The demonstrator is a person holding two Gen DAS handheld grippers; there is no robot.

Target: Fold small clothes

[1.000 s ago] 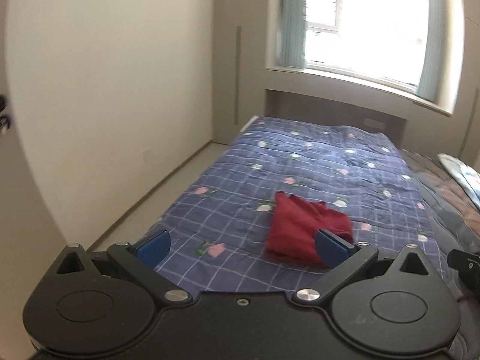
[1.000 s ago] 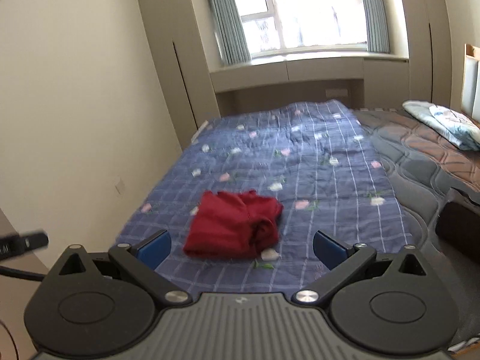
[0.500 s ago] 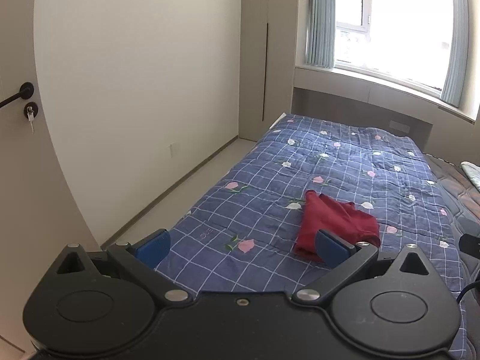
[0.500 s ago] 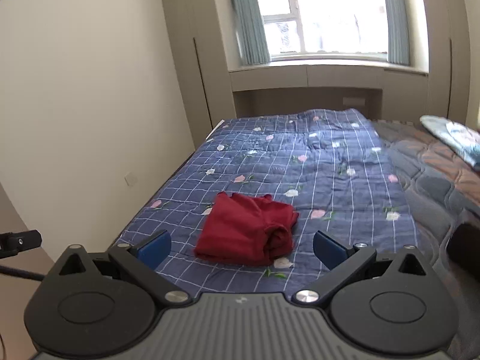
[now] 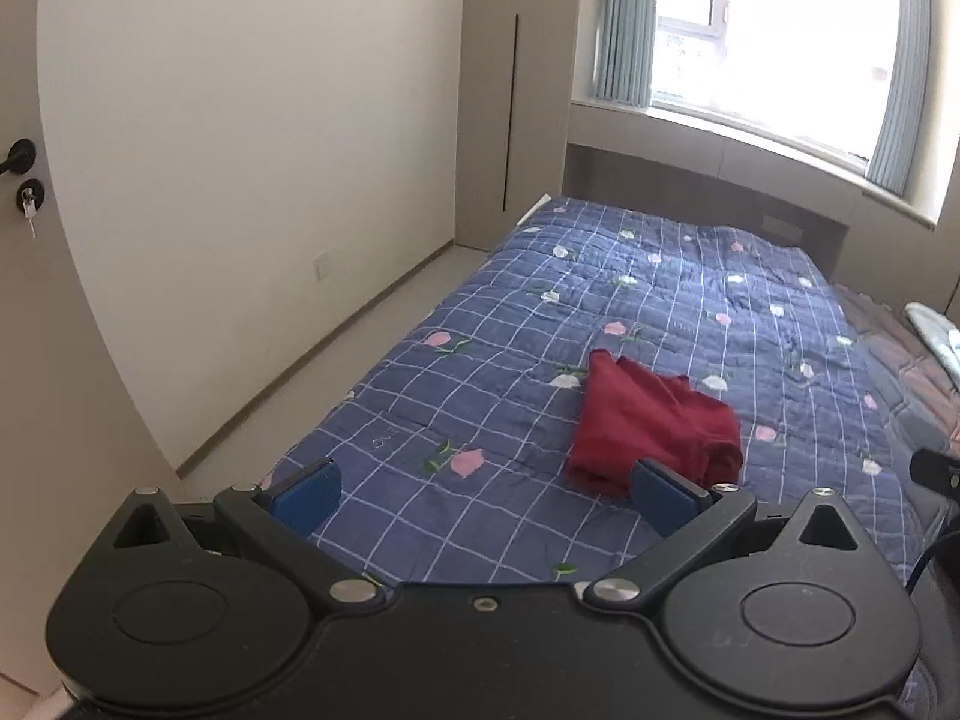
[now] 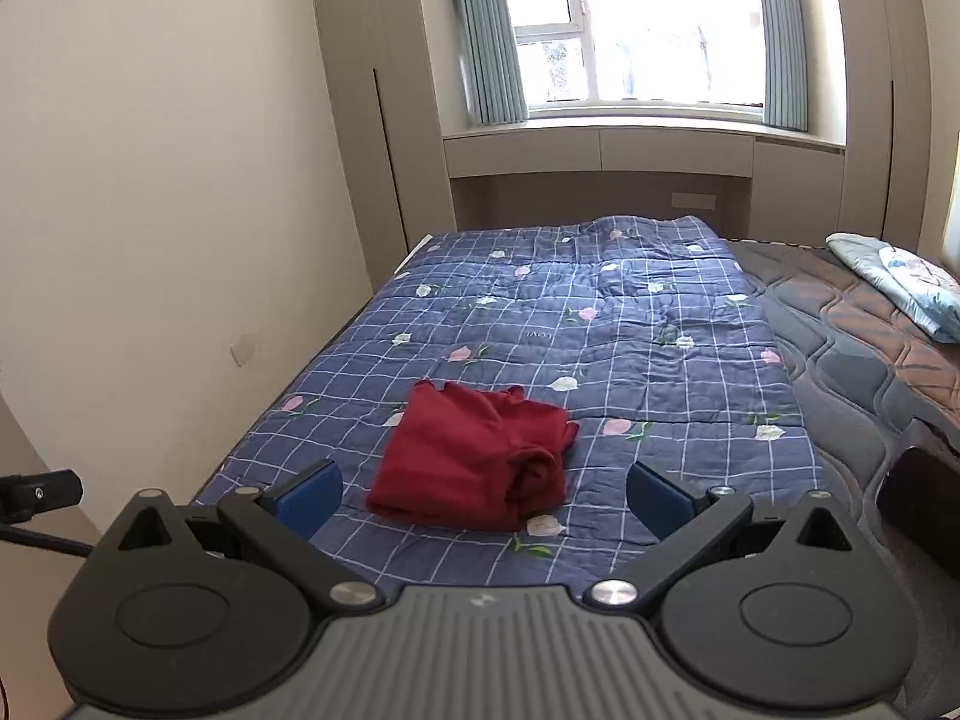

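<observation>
A dark red garment (image 5: pixel 651 429) lies folded in a compact bundle on the blue checked flowered quilt (image 5: pixel 540 324); in the right wrist view the garment (image 6: pixel 474 456) lies near the quilt's (image 6: pixel 600 324) front end. My left gripper (image 5: pixel 483 495) is open and empty, held back above the bed's near end, with the garment ahead to the right. My right gripper (image 6: pixel 483 495) is open and empty, with the garment straight ahead between its blue pads.
A cream wall and a strip of floor (image 5: pixel 336 360) run along the bed's left side. A door with a black handle (image 5: pixel 15 159) is at far left. Bare quilted mattress (image 6: pixel 852 360) and a folded light blanket (image 6: pixel 894 276) lie to the right. The window (image 6: pixel 648 30) is behind the bed.
Both grippers have drawn back and risen from the bed, so the garment looks smaller and farther away. The garment has not moved. Both grippers stay open.
</observation>
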